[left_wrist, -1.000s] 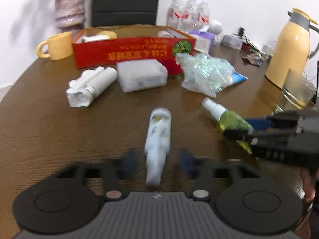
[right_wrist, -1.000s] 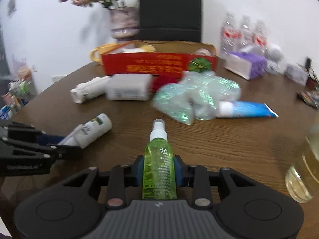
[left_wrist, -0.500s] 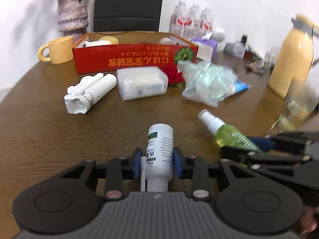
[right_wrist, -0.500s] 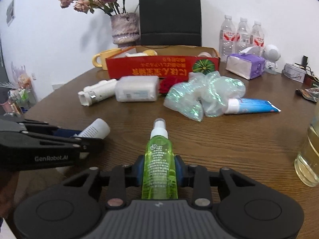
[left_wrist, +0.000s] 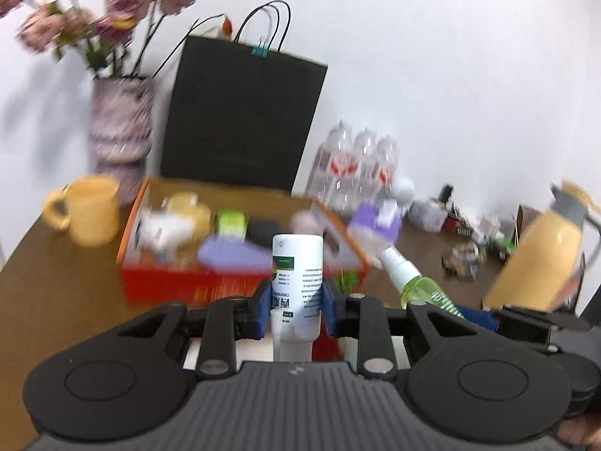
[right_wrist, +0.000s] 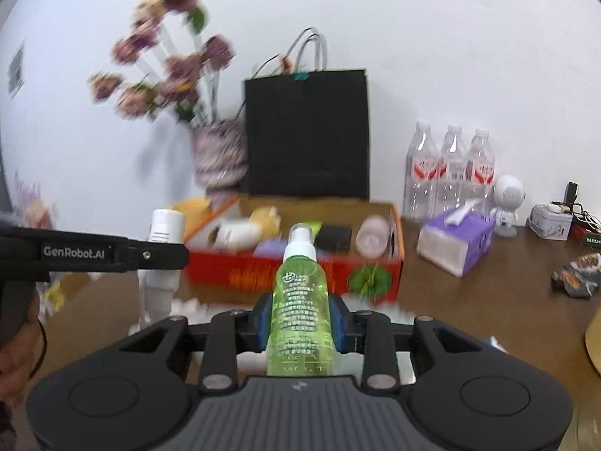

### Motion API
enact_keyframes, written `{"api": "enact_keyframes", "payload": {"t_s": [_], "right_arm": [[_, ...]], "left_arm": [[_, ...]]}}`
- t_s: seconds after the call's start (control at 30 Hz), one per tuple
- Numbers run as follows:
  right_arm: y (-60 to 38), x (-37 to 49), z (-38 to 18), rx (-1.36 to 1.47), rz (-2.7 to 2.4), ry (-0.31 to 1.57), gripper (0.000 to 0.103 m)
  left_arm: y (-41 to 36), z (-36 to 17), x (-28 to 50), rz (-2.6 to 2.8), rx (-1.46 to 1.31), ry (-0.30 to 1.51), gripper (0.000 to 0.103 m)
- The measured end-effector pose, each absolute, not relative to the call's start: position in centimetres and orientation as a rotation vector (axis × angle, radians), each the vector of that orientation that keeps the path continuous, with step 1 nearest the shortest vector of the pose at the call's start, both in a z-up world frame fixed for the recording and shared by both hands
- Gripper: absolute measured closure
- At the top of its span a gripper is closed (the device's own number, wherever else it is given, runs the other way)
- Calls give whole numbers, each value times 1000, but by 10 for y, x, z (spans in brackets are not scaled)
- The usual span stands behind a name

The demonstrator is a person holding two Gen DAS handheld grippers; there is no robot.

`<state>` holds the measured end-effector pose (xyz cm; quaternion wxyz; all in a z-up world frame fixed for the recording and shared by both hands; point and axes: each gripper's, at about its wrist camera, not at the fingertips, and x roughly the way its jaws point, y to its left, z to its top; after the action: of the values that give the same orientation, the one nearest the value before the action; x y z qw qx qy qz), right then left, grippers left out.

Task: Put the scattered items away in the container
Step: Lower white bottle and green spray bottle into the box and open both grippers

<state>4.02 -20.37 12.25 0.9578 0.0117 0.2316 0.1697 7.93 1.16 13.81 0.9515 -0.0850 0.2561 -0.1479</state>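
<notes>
One white bottle [left_wrist: 297, 263] is clamped in the closing left tool [left_wrist: 296, 310], and one green spray bottle [right_wrist: 300, 300] is gripped by the right tool [right_wrist: 300, 325], both raised before the single red box [left_wrist: 195, 282] (already partly filled) on the counter [right_wrist: 488, 300]. Three water bottles [right_wrist: 449, 165] are lined up behind.

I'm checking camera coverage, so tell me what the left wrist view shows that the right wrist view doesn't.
Only the left wrist view shows the yellow mug and the yellow thermos jug. Only the right wrist view shows the white robot figurine clearly, plus a strap reading GenRobot.AI. Both show the red box, the black paper bag, the white bottle and the green spray bottle, each clamped in a hand-held gripper.
</notes>
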Motion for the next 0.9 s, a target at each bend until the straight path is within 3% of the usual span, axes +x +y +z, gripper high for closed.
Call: {"api": "enact_keyframes", "payload": {"t_s": [0.13,0.23,0.6,0.63,0.67,0.7,0.73,0.77,0.9], "right_arm": [[-198,115,145,117,339,496,73],[-194,174,144,193,328,555,73],[-180,311,69,137,155,842,70],[-179,314,65,126,147,857,66],[-177,316,62,115,139,871,52],[-176,317,62,108,132,882,38],[-175,317,62,103,131,884,32],[-175,316,62,99,129,890,25],[-173,318,67,113,147,968,21]], "left_arm": [[9,148,160,-262,-177,530,75],[6,138,220,-258,-219,639,75],[9,75,331,-107,-83,965,72],[9,68,335,-104,-56,1001,67],[10,62,337,-89,-32,1028,46],[11,59,337,-54,-23,1027,33],[12,59,336,-41,-19,1019,19],[12,60,335,-44,-12,1016,19],[10,65,330,-56,21,1031,17]]}}
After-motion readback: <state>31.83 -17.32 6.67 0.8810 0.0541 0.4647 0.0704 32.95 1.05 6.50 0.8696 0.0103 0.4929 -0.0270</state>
